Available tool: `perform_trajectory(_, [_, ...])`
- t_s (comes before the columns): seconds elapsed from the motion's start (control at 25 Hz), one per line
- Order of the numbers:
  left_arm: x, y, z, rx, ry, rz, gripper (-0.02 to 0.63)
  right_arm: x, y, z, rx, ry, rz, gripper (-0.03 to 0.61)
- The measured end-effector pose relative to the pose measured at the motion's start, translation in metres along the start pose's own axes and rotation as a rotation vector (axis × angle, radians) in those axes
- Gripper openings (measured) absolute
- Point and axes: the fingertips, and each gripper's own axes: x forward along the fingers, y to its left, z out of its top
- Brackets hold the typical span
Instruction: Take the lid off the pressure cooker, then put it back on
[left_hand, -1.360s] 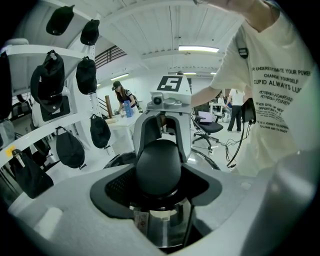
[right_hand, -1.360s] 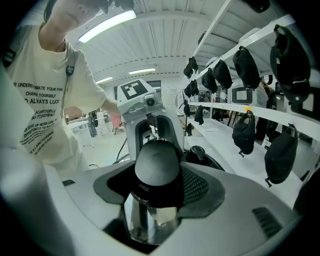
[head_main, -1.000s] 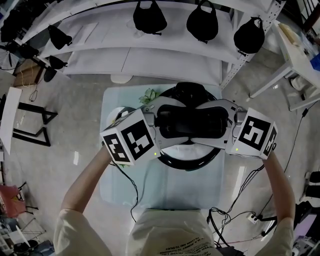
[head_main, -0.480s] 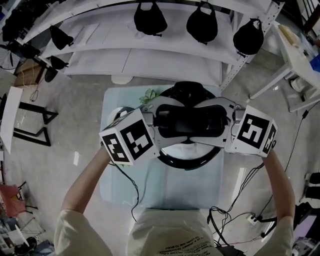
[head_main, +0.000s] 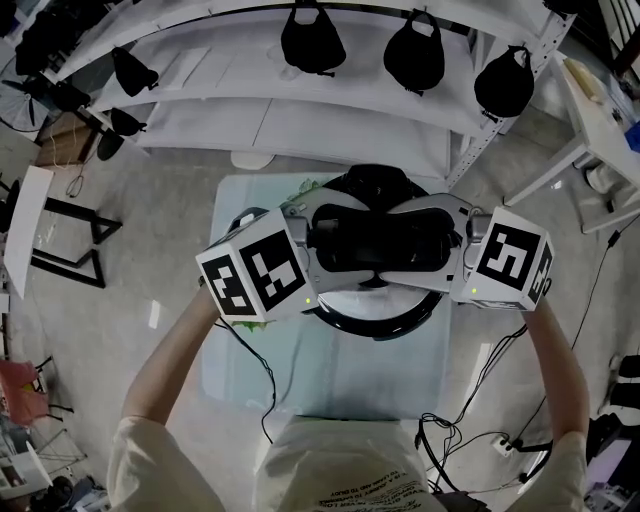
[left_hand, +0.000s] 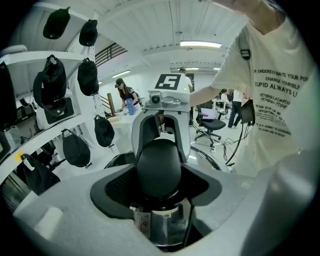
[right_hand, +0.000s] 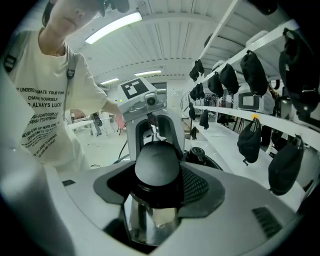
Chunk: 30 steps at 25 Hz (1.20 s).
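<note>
Evidently the long black handle of the round steel pressure-cooker lid runs level, left to right; left tool and right tool clamp its ends.

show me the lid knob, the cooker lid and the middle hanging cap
lid knob (left_hand: 159, 167): left gripper view, its rounded black top.
cooker lid (head_main: 375, 304): head view, bare pale top near its front edge.
middle hanging cap (head_main: 414, 52): head view, middle of its black crown.

Pressure cooker on table; left gripper at left end of lid handle, right gripper at right end; shelf behind.
</note>
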Motion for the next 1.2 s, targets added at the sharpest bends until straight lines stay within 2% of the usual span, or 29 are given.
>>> perform_trajectory(0.4, [-0.018,-0.015,0.013,0.011,0.006,0.025,0.288,-0.005,0.018,0.019,-0.027,-0.005,0.004,0.273])
perform_trajectory(1.2, [-0.062,-0.099,0.02,-0.011,0.046,0.124,0.288,0.005,0.109,0.047,-0.108,0.001,0.068,0.273])
